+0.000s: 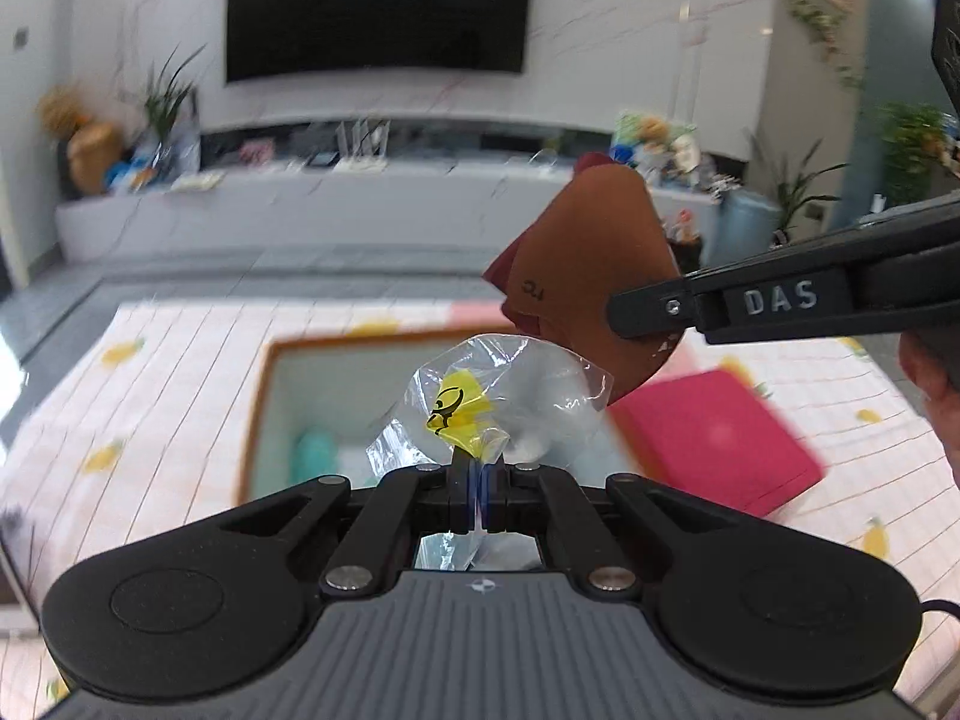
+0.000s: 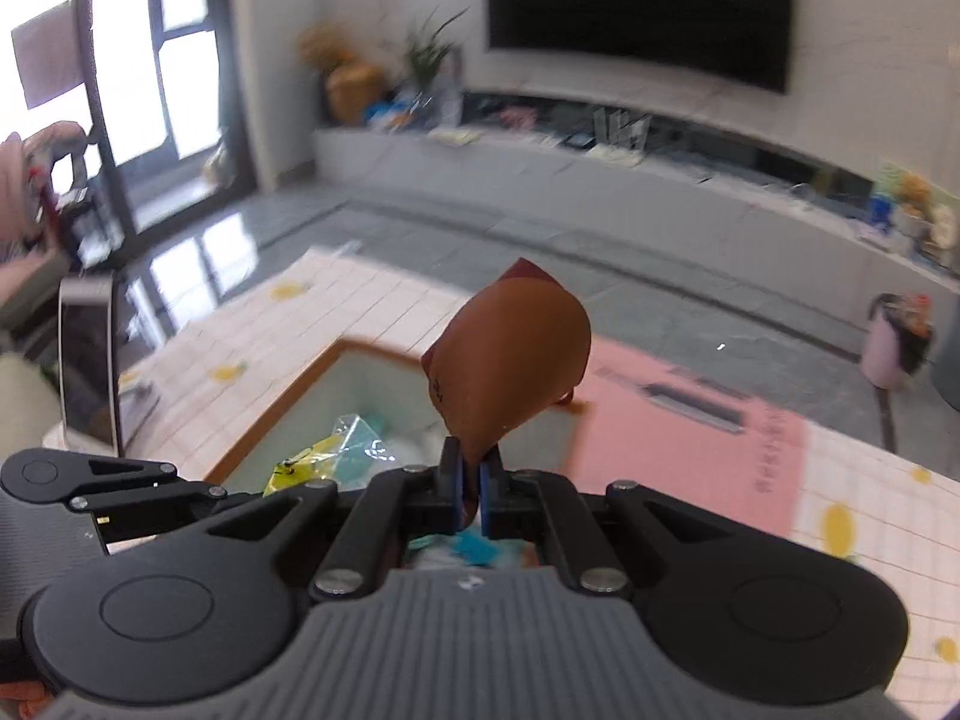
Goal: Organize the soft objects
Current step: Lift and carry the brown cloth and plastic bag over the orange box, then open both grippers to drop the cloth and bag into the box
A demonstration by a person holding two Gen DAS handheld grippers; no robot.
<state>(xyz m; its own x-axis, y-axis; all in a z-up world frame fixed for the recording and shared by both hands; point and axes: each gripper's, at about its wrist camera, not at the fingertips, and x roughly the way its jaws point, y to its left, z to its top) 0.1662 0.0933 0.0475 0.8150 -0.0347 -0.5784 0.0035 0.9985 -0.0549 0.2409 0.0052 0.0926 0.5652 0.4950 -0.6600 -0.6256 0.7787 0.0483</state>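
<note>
My left gripper (image 1: 479,471) is shut on a crumpled clear plastic bag (image 1: 480,402) with a yellow printed item inside. I hold it up over an open box (image 1: 264,372) with an orange-brown rim. My right gripper (image 2: 471,468) is shut on a curled brown leather-like piece (image 2: 516,354), lifted above the box's far right side (image 2: 288,396). In the left wrist view the right gripper's black fingers (image 1: 654,306) come in from the right, pinching the brown piece (image 1: 588,264). In the right wrist view the plastic bag (image 2: 324,456) shows low on the left.
The box holds a teal soft item (image 1: 315,450) and pale things. It stands on a lemon-print cloth (image 1: 150,372). A pink pad (image 1: 714,438) lies right of the box. A dark screen (image 2: 90,360) leans at the table's left edge. A person's hand (image 1: 936,396) is at the right.
</note>
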